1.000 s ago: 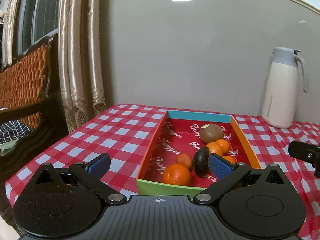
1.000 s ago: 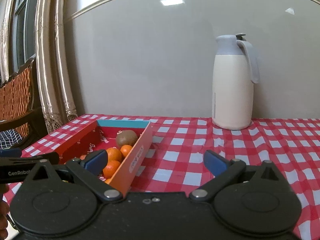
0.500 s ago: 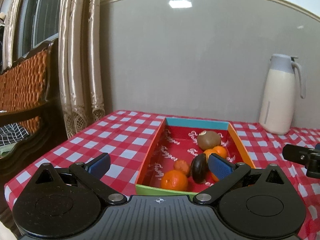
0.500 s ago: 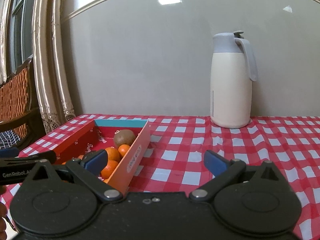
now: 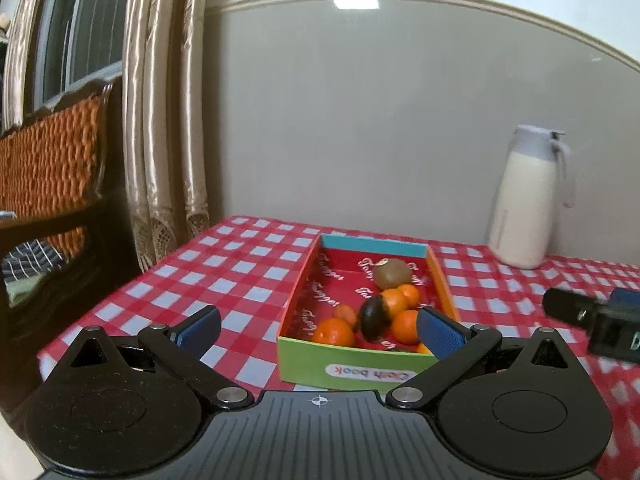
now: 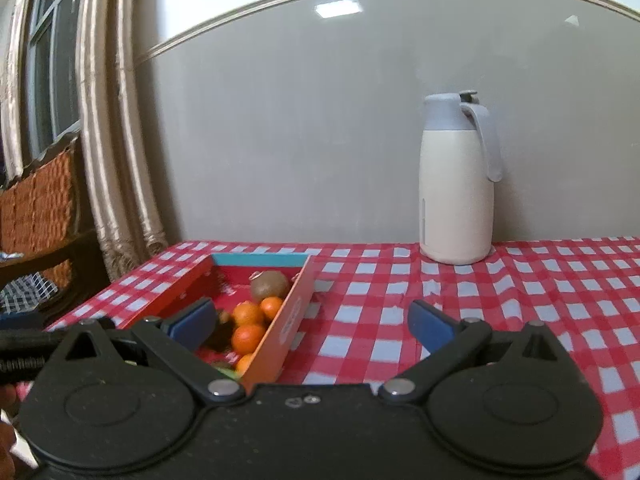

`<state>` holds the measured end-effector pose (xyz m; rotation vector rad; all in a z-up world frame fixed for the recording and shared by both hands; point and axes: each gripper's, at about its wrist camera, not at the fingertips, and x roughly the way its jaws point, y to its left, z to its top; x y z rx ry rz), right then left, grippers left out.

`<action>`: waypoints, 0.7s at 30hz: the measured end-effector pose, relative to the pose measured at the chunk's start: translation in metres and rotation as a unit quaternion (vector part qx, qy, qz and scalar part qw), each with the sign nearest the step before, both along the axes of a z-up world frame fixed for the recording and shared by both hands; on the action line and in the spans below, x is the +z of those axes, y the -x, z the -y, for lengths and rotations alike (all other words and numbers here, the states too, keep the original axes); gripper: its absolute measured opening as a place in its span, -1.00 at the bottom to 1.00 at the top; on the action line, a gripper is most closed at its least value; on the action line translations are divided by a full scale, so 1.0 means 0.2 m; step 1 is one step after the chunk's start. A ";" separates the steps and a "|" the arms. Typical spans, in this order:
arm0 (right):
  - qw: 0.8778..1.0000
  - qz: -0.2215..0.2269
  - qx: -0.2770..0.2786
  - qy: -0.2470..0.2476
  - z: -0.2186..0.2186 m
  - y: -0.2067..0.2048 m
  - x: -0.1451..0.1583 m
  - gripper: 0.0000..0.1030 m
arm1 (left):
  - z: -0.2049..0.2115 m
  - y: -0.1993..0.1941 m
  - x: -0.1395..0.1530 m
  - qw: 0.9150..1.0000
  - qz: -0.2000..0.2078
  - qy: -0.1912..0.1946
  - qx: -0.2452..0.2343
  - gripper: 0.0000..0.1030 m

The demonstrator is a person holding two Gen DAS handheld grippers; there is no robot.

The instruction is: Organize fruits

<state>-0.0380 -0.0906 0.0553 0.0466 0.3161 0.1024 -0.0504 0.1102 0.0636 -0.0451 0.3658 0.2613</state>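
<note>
A colourful cardboard box with a red inside stands on the checked tablecloth. It holds several oranges, a brown kiwi at the far end and a dark fruit. My left gripper is open and empty, just in front of the box's green near wall. My right gripper is open and empty, over the cloth beside the box's right wall. The kiwi and oranges also show in the right wrist view.
A white thermos jug with a grey lid stands at the back right by the wall; it also shows in the right wrist view. A wooden chair and curtains are left of the table. The right gripper's body shows at the right edge.
Both grippers have pulled back and risen a little, so the box and jug look smaller and farther. The fruits in the box have not moved.
</note>
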 end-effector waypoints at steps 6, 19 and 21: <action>1.000 0.009 -0.010 -0.021 0.01 0.24 0.11 0.99 | 0.08 0.21 0.13 1.000 0.011 -0.019 -0.012 1.00; 0.999 0.031 -0.032 -0.027 0.03 0.42 0.21 0.99 | 0.14 0.38 0.21 1.000 0.017 -0.003 -0.025 1.00; 0.999 0.029 -0.032 -0.029 0.03 0.42 0.20 0.99 | 0.14 0.37 0.21 1.000 0.015 0.001 -0.024 1.00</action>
